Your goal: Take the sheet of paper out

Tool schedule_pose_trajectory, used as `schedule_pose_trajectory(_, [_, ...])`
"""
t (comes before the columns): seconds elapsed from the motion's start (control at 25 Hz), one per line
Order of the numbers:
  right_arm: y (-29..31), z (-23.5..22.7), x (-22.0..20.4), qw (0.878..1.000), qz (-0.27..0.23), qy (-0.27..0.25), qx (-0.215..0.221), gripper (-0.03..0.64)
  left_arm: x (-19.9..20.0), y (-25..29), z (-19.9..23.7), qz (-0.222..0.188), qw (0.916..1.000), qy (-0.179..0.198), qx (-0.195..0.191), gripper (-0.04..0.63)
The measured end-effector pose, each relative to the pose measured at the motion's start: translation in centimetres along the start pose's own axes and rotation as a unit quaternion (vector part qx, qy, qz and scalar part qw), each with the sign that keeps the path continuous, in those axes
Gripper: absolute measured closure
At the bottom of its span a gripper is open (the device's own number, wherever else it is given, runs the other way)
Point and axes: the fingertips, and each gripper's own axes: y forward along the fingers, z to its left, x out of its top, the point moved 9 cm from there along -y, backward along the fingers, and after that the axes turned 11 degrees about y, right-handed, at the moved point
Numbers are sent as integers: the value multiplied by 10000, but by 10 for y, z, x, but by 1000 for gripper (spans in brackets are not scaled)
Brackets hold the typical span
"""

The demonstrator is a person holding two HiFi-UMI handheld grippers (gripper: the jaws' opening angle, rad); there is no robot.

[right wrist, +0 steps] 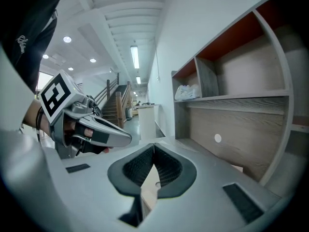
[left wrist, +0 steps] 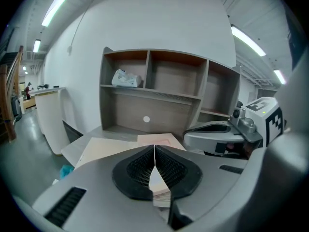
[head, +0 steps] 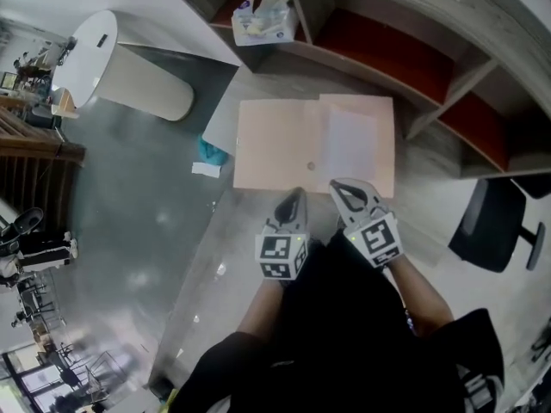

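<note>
An open pale pink folder (head: 275, 144) lies flat on the grey desk, below the shelf unit. On its right half rests a white sheet of paper (head: 349, 141). My left gripper (head: 295, 196) hovers just short of the folder's near edge, its jaws shut and empty. Beside it my right gripper (head: 341, 186) is over the near edge by the sheet, also shut with nothing between its pads. The left gripper view looks over shut jaws (left wrist: 154, 148) at the folder (left wrist: 108, 149) and the right gripper (left wrist: 217, 134). The right gripper view shows shut jaws (right wrist: 153, 146) and the left gripper (right wrist: 94, 129).
A wooden shelf unit (head: 387, 67) runs along the back of the desk, with a white plastic bag (head: 263, 20) in one cubby. A black office chair (head: 495, 222) stands on the right. Left of the desk are a white rounded counter (head: 112, 67), a teal object (head: 212, 151) and a white scrap (head: 207, 169).
</note>
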Motion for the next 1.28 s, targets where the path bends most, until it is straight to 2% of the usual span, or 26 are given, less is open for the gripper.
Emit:
schedule_pose_trajectory(0.24, [-12, -19, -5, 9994, 5, 111, -334, 600, 7, 25, 0, 198, 9994, 134, -240, 549])
schedule_pose_trajectory(0.48, [-24, -34, -14, 9959, 50, 357, -824, 600, 12, 53, -10, 345, 9954, 383, -805, 549])
schedule_pose_trajectory(0.88, [-23, -51, -17, 9854, 260, 633, -1561, 600, 14, 102, 5, 667, 9837, 616, -1552, 549])
schedule_pose_trajectory(1.28, [-1, -30, -19, 9710, 632, 1018, -2070, 600, -1, 148, 33, 1048, 9660, 635, -2278, 549])
